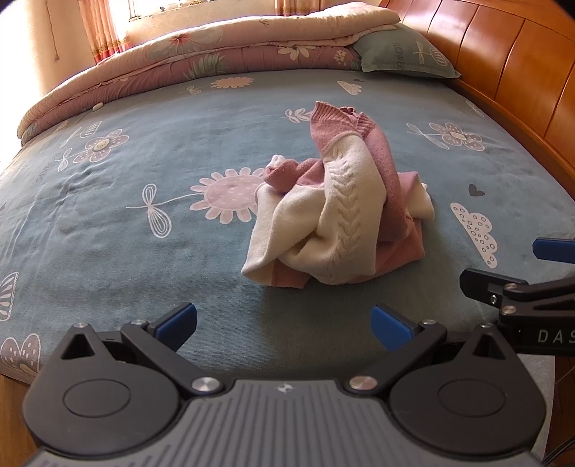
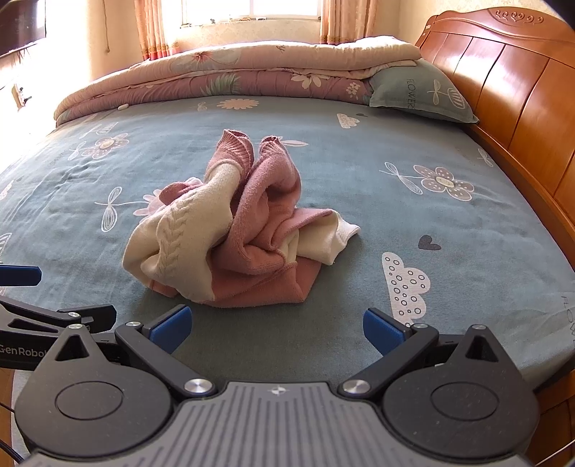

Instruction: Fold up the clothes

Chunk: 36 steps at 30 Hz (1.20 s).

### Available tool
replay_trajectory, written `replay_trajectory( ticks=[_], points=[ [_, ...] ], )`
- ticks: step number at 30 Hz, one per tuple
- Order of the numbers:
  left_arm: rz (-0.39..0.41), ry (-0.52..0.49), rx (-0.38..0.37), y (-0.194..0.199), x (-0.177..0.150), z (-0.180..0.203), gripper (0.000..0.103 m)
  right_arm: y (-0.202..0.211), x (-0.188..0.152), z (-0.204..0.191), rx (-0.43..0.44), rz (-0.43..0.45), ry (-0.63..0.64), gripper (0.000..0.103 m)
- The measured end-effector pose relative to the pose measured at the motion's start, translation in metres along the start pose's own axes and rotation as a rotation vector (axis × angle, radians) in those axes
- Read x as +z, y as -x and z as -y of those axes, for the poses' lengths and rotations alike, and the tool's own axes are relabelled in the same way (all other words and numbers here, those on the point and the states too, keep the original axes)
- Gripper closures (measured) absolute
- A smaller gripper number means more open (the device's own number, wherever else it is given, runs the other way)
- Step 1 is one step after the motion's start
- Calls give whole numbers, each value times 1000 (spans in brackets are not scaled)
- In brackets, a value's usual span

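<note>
A pink and cream knitted sweater (image 1: 337, 201) lies crumpled in a heap near the middle of a bed covered by a blue-grey sheet (image 1: 151, 258) printed with flowers, hearts and clouds. The heap stands up in a loose peak, with ribbed pink edges at the top and a cream cable-knit panel facing the near edge of the bed.

The left gripper (image 1: 284, 325) hovers on the near side of the sweater, over the sheet, its blue-padded fingers spread wide with nothing between them. The right gripper (image 2: 276, 332) hovers likewise on the near side of the sweater, fingers just as wide apart and holding nothing. Neither touches the sweater. Each gripper shows at the edge of the other's view, so the two sit side by side.

Beyond the sweater, along the far edge of the bed, lies a folded pink floral quilt (image 2: 215, 77). To the right of the quilt a blue-grey pillow (image 2: 427, 93) rests against a glossy wooden headboard (image 2: 510, 89). Behind the quilt, sunlight comes through a curtained window (image 2: 248, 9).
</note>
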State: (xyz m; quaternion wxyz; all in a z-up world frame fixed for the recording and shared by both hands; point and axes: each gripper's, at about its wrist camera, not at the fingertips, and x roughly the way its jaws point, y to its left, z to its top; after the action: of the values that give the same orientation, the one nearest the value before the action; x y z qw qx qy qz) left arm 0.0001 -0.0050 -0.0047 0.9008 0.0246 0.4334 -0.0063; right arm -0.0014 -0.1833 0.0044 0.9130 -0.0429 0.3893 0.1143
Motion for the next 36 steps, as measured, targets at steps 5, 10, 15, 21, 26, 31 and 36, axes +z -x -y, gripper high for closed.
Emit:
replay_trajectory(
  ticks=[5,10,15,21,26,31,36],
  points=[
    [-1,3,-4,0,0,-1,1,0,0,0,0,2,1,0],
    [0,3,-6,-1,0,-1,1,0,1,0,-1,1,3,0],
    [2,3,-6,-2,0,-2,1,1,1,0,-1,4,0,0],
    [13,2,4,-3,5,-4,1,-2,4,2,-6,7,3,0],
    [11,14,15,-14,13,-12,1,-9,7,6,-5,2,-9,0],
    [-5,23,35,-30,22,-19,1,-24,9,6,2,-34,-13,0],
    [-21,15,40,-45,29,-21,1,-42,12,4,13,-70,-12,0]
  ],
)
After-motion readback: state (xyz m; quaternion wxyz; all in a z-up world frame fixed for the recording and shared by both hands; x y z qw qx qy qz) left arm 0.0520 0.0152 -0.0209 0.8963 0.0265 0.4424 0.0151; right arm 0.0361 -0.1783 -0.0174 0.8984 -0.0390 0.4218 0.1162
